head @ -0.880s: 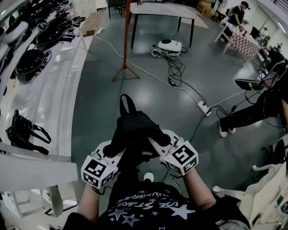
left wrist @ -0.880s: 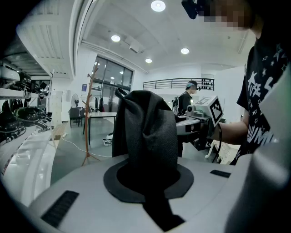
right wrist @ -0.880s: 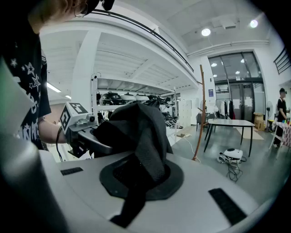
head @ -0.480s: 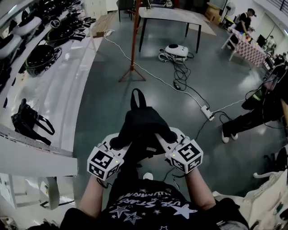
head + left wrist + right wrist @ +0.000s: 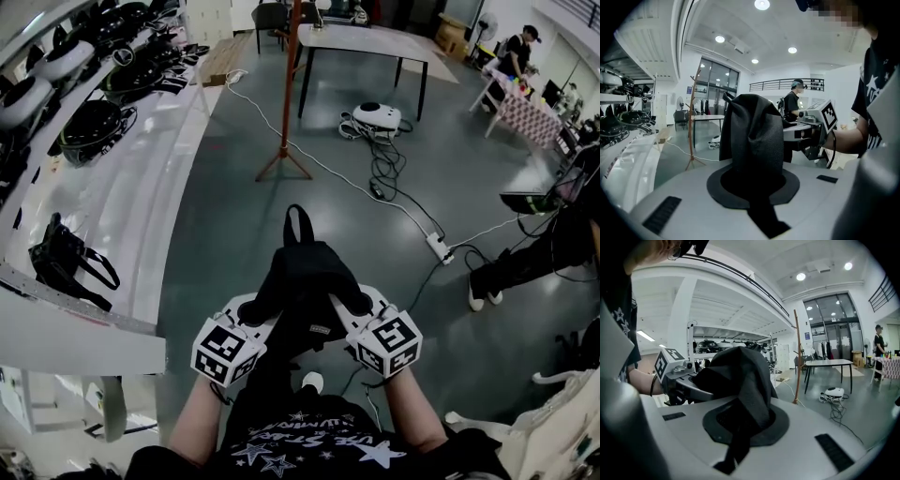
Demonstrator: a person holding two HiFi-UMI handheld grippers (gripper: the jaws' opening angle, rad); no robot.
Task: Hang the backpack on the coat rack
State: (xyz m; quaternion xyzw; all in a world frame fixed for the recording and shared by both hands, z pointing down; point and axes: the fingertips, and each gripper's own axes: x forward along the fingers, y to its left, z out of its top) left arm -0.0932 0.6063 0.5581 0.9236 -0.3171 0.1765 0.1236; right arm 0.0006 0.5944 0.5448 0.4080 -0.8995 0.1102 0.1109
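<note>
I reach both forearms out ahead of me, the left gripper (image 5: 251,312) and right gripper (image 5: 352,303) side by side, angled inward and tipped slightly down. Each one's jaws pinch the fabric of the black backpack (image 5: 305,275), which is bunched between them above the floor, well apart from the orange coat rack (image 5: 290,84) ahead.

The floor (image 5: 216,234) ahead is open up to the coat rack (image 5: 289,94). A white cable (image 5: 342,178) lies across it. The shelves (image 5: 112,206) block the left side, and a table (image 5: 361,42) stands behind.
</note>
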